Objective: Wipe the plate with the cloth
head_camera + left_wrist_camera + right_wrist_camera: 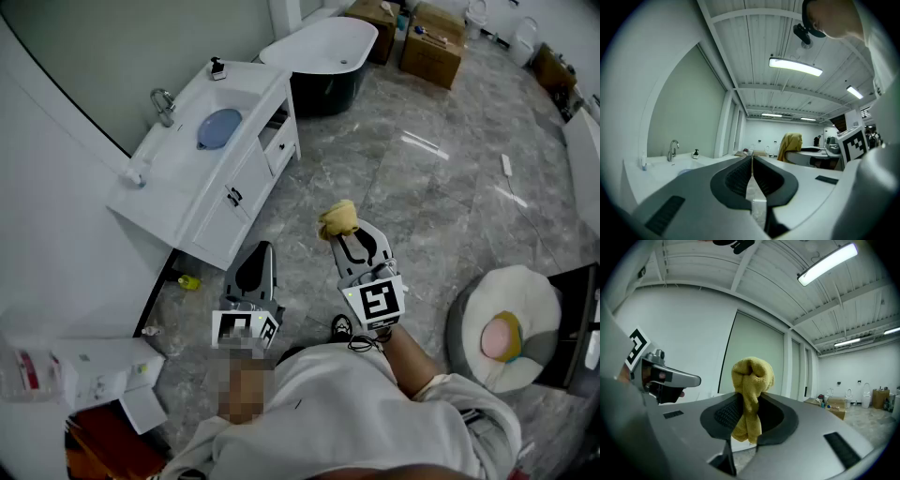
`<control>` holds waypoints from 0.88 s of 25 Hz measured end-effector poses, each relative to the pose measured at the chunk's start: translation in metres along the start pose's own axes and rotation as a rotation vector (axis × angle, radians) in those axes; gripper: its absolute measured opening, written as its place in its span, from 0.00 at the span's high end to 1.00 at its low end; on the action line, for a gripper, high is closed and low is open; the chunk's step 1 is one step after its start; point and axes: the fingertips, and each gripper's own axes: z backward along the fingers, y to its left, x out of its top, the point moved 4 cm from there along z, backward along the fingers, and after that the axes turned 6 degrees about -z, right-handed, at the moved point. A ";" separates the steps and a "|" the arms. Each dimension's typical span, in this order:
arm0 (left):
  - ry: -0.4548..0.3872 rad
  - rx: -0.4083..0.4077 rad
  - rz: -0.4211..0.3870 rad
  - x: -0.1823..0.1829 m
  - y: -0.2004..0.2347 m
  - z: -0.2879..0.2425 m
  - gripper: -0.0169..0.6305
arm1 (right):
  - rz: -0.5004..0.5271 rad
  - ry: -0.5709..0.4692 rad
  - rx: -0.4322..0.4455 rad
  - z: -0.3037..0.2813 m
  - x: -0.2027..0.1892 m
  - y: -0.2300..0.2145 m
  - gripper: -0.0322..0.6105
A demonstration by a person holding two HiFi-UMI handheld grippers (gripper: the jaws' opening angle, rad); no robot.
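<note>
Right claw (747,401): clenched on the yellow cloth (751,376), which bunches up past the tips.
Left claw (752,161): pressed closed with nothing in it, just left of the other claw.
Blue plate (219,128): lies in the white sink (246,98), well ahead of both claws and to their left.

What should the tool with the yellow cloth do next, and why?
Probably carry the right tool toward the sink. It pinches the cloth, but the plate lies in the sink, well away from it, so wiping cannot start yet.
</note>
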 end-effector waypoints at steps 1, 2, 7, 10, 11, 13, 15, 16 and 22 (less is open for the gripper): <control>-0.006 0.006 -0.008 0.002 0.003 0.005 0.93 | 0.019 -0.013 0.012 0.000 0.001 0.007 0.82; -0.010 0.011 -0.015 0.003 0.006 0.009 0.93 | 0.030 -0.021 0.021 0.001 0.001 0.014 0.82; 0.031 -0.002 -0.012 -0.011 0.012 0.027 0.93 | -0.017 0.024 0.022 0.007 -0.004 0.044 0.82; 0.072 -0.020 0.006 -0.026 0.014 0.034 0.93 | -0.031 0.049 0.028 0.010 -0.015 0.053 0.82; 0.090 -0.026 0.012 -0.031 0.014 0.035 0.93 | -0.038 0.058 0.028 0.010 -0.019 0.054 0.82; 0.121 -0.038 0.020 -0.041 0.012 0.036 0.93 | -0.042 0.070 0.026 0.012 -0.028 0.054 0.82; 0.139 -0.048 0.016 -0.047 0.008 0.033 0.93 | -0.050 0.087 0.027 0.014 -0.034 0.052 0.82; 0.142 -0.051 0.014 -0.049 0.006 0.030 0.93 | -0.056 0.099 0.026 0.014 -0.035 0.049 0.82; 0.123 -0.026 0.005 -0.043 -0.010 -0.004 0.92 | -0.053 0.098 0.035 0.008 -0.036 0.009 0.82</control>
